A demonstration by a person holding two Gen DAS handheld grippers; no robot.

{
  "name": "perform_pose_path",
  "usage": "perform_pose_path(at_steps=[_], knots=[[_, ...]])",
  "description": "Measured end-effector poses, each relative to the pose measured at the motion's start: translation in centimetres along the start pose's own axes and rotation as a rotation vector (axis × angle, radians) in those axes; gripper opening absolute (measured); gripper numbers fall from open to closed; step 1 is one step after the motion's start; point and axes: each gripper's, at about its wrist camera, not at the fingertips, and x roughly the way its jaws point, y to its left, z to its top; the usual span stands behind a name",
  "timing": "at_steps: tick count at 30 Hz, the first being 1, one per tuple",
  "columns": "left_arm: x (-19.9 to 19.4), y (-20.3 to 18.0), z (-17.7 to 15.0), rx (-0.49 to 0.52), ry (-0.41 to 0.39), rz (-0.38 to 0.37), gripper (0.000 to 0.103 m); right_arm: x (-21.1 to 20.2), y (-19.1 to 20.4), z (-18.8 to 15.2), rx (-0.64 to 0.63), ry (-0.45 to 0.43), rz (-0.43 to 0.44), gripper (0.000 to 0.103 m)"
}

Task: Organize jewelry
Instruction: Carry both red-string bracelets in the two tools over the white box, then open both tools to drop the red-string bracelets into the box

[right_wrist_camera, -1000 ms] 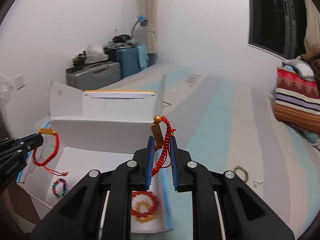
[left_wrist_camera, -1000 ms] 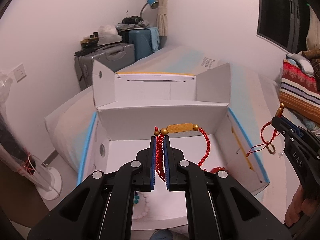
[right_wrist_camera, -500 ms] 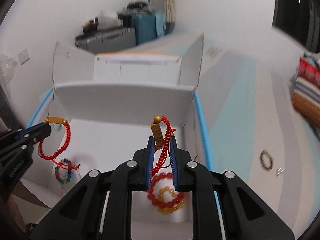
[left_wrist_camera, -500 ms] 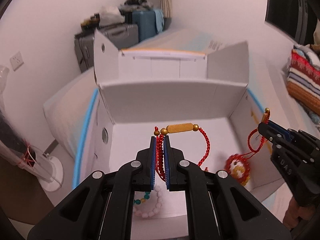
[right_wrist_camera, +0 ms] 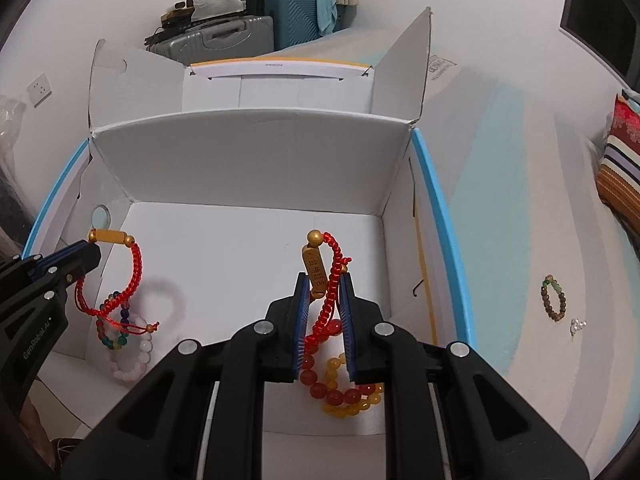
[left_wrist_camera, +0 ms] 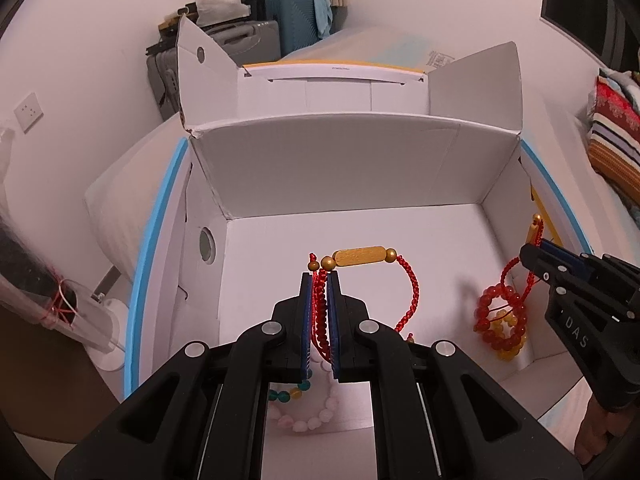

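An open white cardboard box [left_wrist_camera: 340, 168] [right_wrist_camera: 248, 160] lies on the bed below both grippers. My left gripper [left_wrist_camera: 319, 280] [right_wrist_camera: 94, 246] is shut on a red cord bracelet with a gold bar [left_wrist_camera: 360, 257] [right_wrist_camera: 132, 276], which hangs above the box floor. My right gripper [right_wrist_camera: 323, 280] [left_wrist_camera: 534, 250] is shut on a second red cord bracelet with an engraved gold bar [right_wrist_camera: 314, 270] [left_wrist_camera: 516, 276]. On the box floor lie a red and yellow bead bracelet [left_wrist_camera: 502, 324] [right_wrist_camera: 340, 388], a pink bead bracelet [left_wrist_camera: 308, 420] [right_wrist_camera: 140, 352] and a multicoloured bead bracelet [right_wrist_camera: 110, 332] [left_wrist_camera: 286, 394].
A brown-green bead bracelet [right_wrist_camera: 554, 298] and a small pearl piece [right_wrist_camera: 576, 325] lie on the striped bed sheet right of the box. Suitcases [left_wrist_camera: 256, 36] stand against the far wall. A striped pillow [left_wrist_camera: 612, 136] lies at the right. The box flaps [left_wrist_camera: 200, 76] stand up.
Both grippers have come down toward the box with their red cord bracelets still held, and the views have tilted downward. The box floor and its bead bracelets now show more fully.
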Motion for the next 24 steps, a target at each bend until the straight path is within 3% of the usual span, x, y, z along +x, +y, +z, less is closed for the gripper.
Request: perform_pose_path(at_steps=[6,8,10,12,19,24], knots=[[0.0,0.2,-0.2,-0.009,0.013,0.009,0.01,0.2,0.2,0.1,-0.003,0.015,0.017,0.022],[-0.3,0.3,-0.2,-0.013,0.009,0.02,0.018,0.1,0.2,0.2,-0.002,0.012,0.021,0.03],[-0.7,0.4,-0.1,-0.019,-0.007,0.028,0.043,-0.2,0.2,0.2,-0.001,-0.002,0.028,0.043],[-1.2,0.5,-0.1,-0.029,-0.032,0.044,0.057,-0.8,0.2,0.2,0.002,-0.022,0.04,0.055],[-2.3,0.6,0.0,-0.05,-0.065,0.062,0.075,-3.5,-0.9,0.7,0.039,-0.112,0.05,0.082],[-3.5,0.3,0.2,-0.054,-0.105,0.062,0.092,-4.6,-2.9,0.9,0.087,-0.148,0.022,0.092]])
